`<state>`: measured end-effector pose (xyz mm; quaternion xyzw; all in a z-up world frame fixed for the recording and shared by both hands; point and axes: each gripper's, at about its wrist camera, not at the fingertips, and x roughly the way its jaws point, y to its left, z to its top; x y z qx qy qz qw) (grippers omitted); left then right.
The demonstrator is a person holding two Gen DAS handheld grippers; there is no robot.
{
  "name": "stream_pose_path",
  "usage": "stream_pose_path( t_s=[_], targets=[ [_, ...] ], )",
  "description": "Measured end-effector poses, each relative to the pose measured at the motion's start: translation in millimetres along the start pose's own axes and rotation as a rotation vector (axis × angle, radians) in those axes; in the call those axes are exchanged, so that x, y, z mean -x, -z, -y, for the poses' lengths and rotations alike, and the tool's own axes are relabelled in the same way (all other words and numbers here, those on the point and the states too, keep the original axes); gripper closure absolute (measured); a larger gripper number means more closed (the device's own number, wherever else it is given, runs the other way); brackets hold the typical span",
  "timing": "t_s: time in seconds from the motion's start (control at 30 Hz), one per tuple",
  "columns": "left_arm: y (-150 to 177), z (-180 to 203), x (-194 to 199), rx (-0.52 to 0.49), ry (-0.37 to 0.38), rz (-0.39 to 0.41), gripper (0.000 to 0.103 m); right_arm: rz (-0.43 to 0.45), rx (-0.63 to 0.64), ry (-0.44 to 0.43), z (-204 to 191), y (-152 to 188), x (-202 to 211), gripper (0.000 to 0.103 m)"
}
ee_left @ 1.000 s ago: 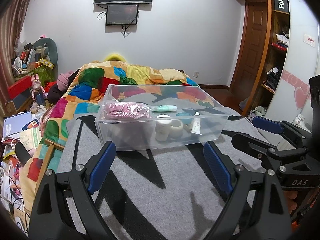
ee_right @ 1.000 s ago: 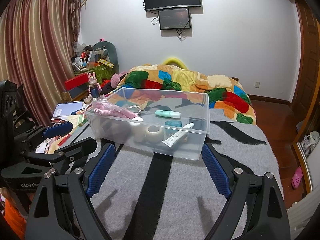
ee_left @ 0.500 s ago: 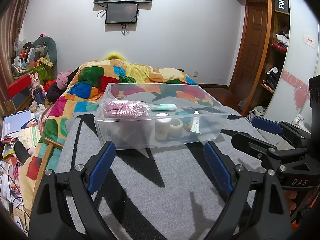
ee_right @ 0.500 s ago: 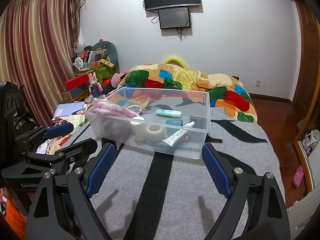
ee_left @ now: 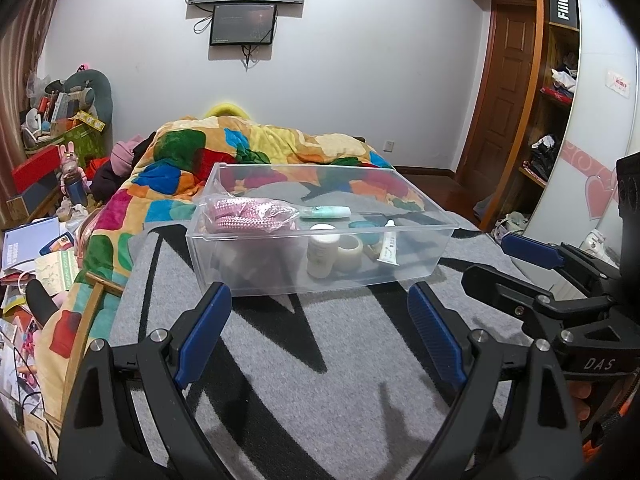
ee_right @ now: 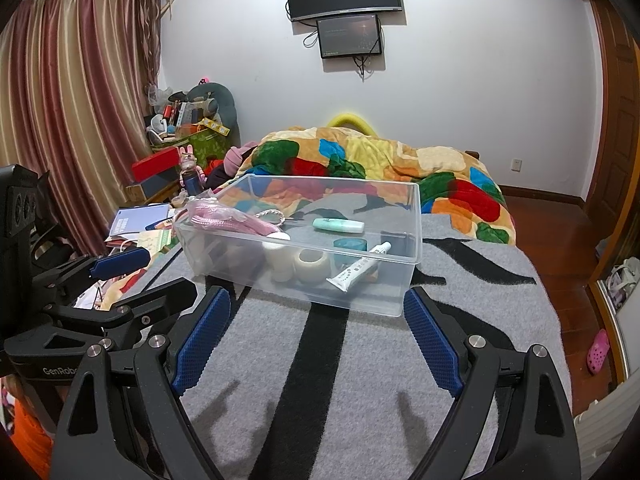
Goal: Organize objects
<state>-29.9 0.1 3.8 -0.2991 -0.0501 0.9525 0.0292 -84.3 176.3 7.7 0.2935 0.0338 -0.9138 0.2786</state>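
A clear plastic bin [ee_left: 420, 270] [ee_right: 414, 216] stands on the grey and black blanket [ee_left: 320, 360] [ee_right: 360, 360]. In it lie a pink rope bag [ee_left: 250, 216] [ee_right: 236, 222], a mint tube [ee_left: 330, 212] [ee_right: 338, 225], a white bottle [ee_left: 320, 250] [ee_right: 278, 258], a tape roll [ee_left: 350, 254] [ee_right: 314, 266], a teal jar [ee_left: 362, 226] [ee_right: 350, 245] and a white ointment tube [ee_left: 389, 246] [ee_right: 358, 268]. My left gripper [ee_left: 320, 316] and right gripper [ee_right: 316, 316] are open and empty, short of the bin's near wall.
A patchwork quilt [ee_left: 248, 156] [ee_right: 380, 164] lies bunched behind the bin. Books, toys and boxes [ee_left: 44, 216] [ee_right: 160, 184] crowd the floor at the bed's left. A wardrobe and door [ee_left: 532, 120] stand at the right.
Both grippers have drawn back slightly from the bin; it looks a little farther and higher in both views. Both stay open and empty.
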Motion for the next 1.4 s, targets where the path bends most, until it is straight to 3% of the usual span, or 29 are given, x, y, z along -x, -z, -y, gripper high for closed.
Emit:
stream_pose_path(
  t_s=[1.4],
  targets=[
    [1.1,-5.1,0.6,0.027,0.027,-0.018,0.012,-0.018,-0.026,-0.016,-0.3,4.8,-3.3,0.014]
  ],
)
